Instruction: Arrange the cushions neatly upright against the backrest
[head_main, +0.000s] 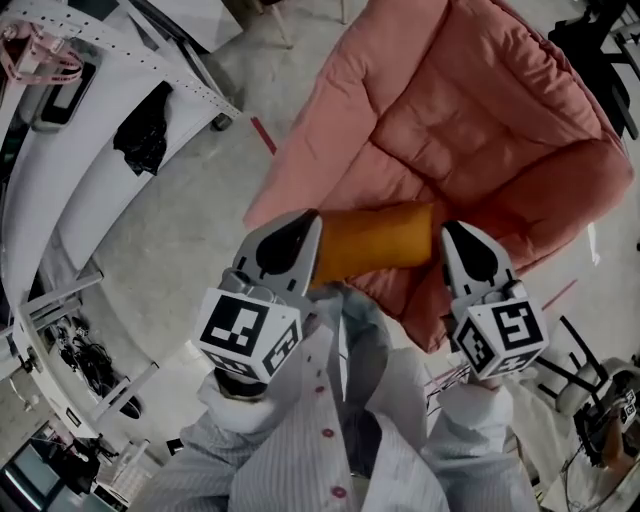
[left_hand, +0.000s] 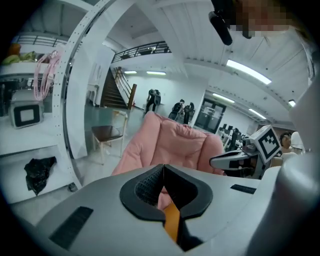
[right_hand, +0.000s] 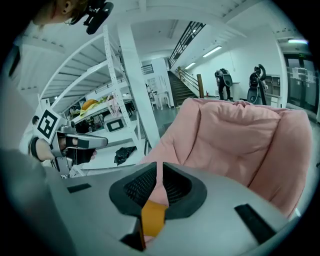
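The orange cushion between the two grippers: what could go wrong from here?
The left gripper and right gripper each pinch only a thin fold of the orange cushion, so it might slip and drop short of the pink armchair. Held by its ends, it may land flat, not upright.

No legible text, brand name, number or sign appears in any view. The only printed markings are black-and-white square code patterns on the left gripper (head_main: 308, 235) and the right gripper (head_main: 452, 238). They carry no letters or digits.
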